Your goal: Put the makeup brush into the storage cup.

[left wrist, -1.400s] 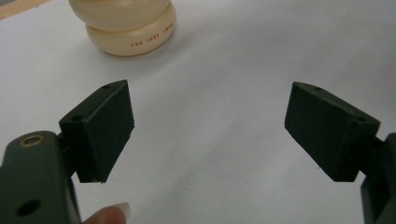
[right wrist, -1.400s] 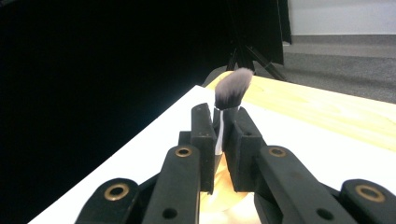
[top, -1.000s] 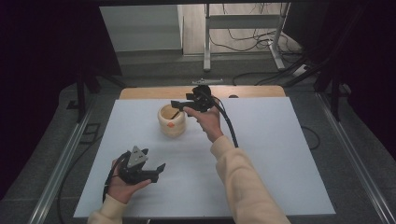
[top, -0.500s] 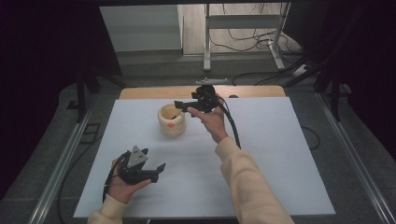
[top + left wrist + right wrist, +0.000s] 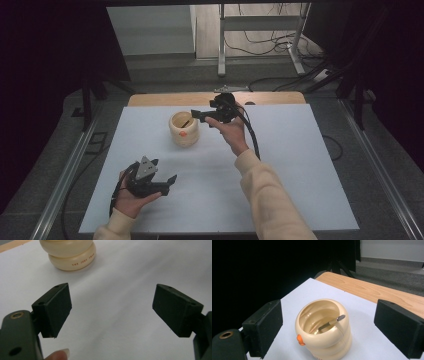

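My right gripper (image 5: pixel 328 327), jaws apart, hangs over the cream, bulbous ceramic-looking cup (image 5: pixel 324 340): probably rigid, slick, breakable. I'd pinch its rim; left gripper (image 5: pixel 112 312) gapes idle.

You have a white sheet (image 5: pixel 300 165) covering a wooden tabletop (image 5: pixel 270 98) whose far edge stays bare, metal rails (image 5: pixel 65 175) along both sides, and a metal stand (image 5: pixel 260 35) with loose cables (image 5: pixel 250 15) beyond.
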### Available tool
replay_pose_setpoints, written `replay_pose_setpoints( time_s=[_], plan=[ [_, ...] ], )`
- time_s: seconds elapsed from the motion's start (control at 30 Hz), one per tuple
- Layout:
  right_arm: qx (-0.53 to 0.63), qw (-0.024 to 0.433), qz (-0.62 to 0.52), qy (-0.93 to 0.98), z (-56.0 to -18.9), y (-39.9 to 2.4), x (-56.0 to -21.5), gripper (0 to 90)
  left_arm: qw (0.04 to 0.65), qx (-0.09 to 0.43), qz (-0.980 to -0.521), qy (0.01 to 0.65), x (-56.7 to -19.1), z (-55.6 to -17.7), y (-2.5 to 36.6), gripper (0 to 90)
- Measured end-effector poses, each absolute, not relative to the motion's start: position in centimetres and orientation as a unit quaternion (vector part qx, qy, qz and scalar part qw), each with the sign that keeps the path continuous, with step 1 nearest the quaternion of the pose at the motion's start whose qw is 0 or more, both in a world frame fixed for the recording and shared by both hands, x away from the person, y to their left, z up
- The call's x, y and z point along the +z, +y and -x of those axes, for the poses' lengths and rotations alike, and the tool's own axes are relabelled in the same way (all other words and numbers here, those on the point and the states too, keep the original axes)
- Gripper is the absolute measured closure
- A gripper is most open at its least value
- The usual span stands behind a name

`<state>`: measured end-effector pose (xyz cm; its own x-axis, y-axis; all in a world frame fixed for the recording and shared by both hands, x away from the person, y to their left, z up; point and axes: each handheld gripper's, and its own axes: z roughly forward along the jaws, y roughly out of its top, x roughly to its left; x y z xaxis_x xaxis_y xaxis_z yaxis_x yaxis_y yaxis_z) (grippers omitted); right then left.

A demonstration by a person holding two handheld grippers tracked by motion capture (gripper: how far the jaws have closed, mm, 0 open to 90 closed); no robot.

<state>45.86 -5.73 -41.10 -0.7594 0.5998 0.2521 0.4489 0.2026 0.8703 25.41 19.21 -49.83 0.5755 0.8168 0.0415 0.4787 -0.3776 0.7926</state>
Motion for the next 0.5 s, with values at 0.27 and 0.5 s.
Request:
replay_pose_setpoints(
  time_s=[0.27, 0.5],
  plan=[
    [0.528, 0.07, -0.337, 0.777, -45.6, -6.3, -41.4, 8.7, 0.385, 0.222, -0.798, 0.407, -49.8, -25.3, 19.3, 15.7],
    [0.525, 0.07, -0.329, 0.782, -45.0, -7.0, -41.4, 8.7, 0.384, 0.224, -0.798, 0.408, -49.7, -25.1, 19.3, 15.7]
  ],
)
